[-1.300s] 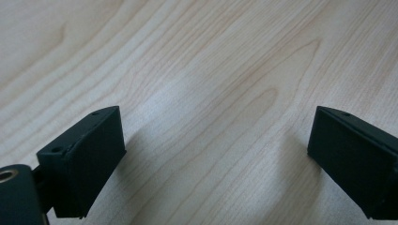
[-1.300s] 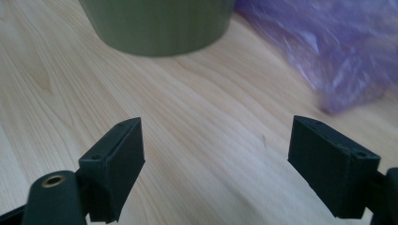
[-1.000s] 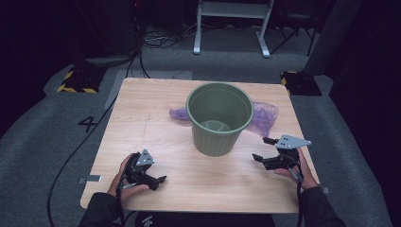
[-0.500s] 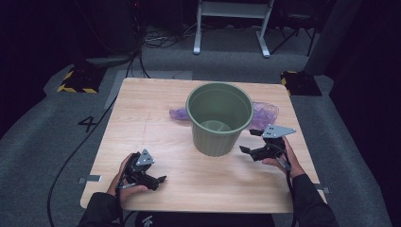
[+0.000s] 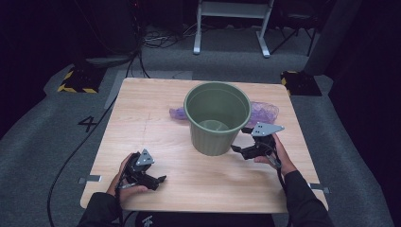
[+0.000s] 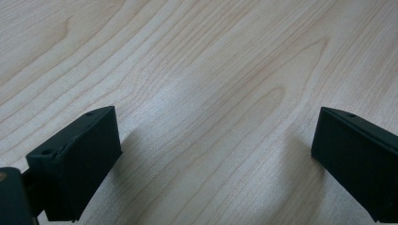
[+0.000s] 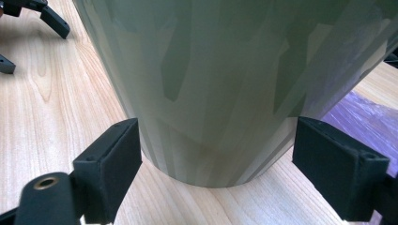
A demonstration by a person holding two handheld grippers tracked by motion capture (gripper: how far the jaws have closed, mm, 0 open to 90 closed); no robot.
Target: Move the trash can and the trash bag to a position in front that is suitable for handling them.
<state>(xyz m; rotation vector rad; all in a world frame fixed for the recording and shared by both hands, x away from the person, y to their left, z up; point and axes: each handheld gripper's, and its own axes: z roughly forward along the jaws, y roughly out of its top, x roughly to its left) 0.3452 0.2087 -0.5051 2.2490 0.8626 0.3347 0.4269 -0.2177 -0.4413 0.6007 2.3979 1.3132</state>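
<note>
Currently: counter (image 5: 156,113) carries green bin (image 5: 216,118) mid-surface, purple bag (image 5: 262,111) behind it. My right tongs (image 5: 242,140) gape wide, jaws straddling the bin's base, gripping nothing. My left tongs (image 5: 158,182) rest wide open, empty, near edge.

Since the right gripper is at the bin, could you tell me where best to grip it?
Judging by shape, the rim. The bin stands upright and its round wall looks about as wide as the right gripper opens. Come from above on the right, one jaw inside, one outside.
</note>
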